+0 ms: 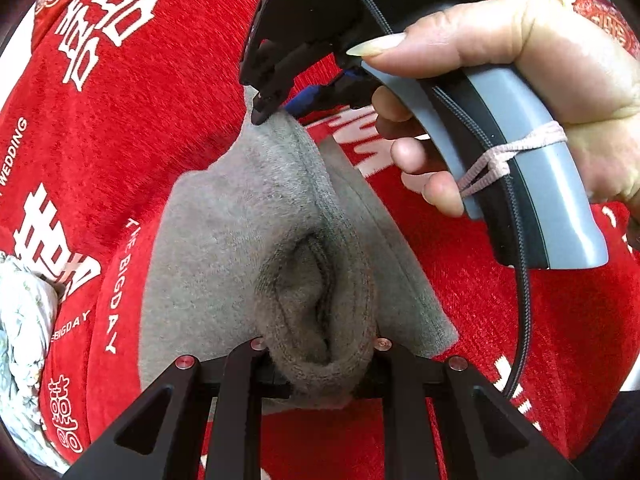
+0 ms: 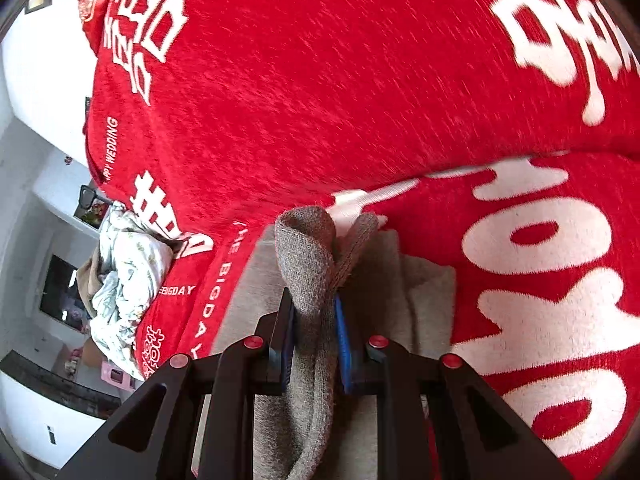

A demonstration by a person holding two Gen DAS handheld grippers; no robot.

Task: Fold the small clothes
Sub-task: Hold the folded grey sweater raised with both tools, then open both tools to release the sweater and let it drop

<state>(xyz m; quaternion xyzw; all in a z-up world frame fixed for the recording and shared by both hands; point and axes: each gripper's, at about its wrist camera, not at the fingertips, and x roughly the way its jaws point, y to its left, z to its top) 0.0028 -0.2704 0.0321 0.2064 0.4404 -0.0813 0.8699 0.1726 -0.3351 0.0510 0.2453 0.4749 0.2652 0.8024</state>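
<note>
Grey garment [image 1: 248, 240] pinched by left gripper [image 1: 320, 364] and right gripper [image 2: 316, 344]; near edge hidden behind jaws.

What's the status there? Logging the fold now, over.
Left gripper shut on grey garment. Right gripper shut on its far edge. Garment lifted in a fold over red blanket. Crumpled floral cloth lies aside, nothing in the way.

A red blanket [image 2: 320, 100] with large white characters and the small words "HAPPY WEDDING" and "THE BIGDAY" covers the surface. At the blanket's left edge lies a crumpled pale floral cloth [image 2: 124, 280]. Beyond that edge stand white walls [image 2: 36, 80], a dark screen [image 2: 56, 292] and a small pink item [image 2: 114, 376].
</note>
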